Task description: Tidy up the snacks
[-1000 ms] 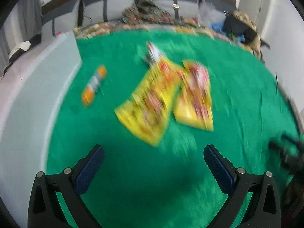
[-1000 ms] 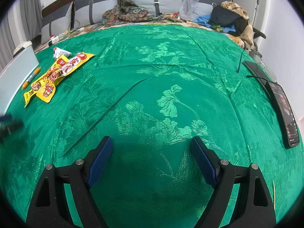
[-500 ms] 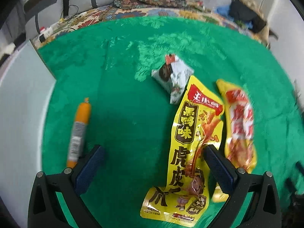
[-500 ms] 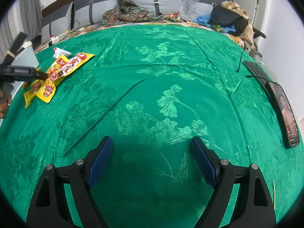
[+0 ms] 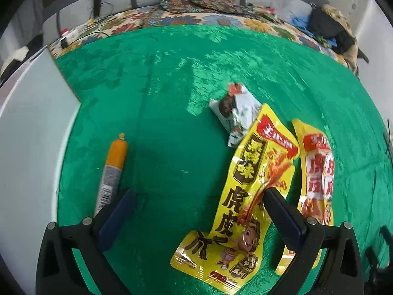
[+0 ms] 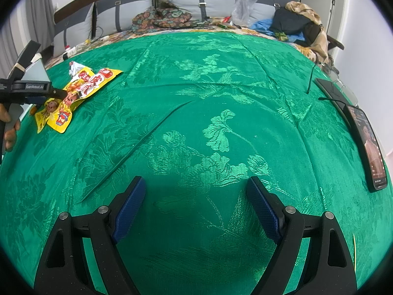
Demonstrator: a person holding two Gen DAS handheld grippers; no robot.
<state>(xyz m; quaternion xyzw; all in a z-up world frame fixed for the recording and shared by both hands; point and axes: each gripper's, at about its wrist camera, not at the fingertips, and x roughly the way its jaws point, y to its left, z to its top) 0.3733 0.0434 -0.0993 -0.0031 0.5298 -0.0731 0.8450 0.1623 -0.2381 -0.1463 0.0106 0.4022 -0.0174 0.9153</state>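
Two yellow snack packets (image 5: 248, 196) (image 5: 316, 179) lie side by side on the green patterned bedspread (image 6: 221, 123), a small white snack pouch (image 5: 235, 113) touching the top of the nearer one, an orange sausage stick (image 5: 113, 169) apart to their left beside a grey box (image 5: 27, 147); the left gripper (image 5: 196, 194) hangs over them, fingers spread wide; the right gripper (image 6: 194, 184), fingers likewise apart, holds nothing; a phone (image 6: 368, 145) lies at the bed's right edge; grey pillows (image 6: 196, 0) and heaped clothes (image 6: 299, 22) line the headboard.

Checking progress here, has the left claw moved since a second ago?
Yes. The left claw has come forward over the green cloth, reaching the yellow snack packet.
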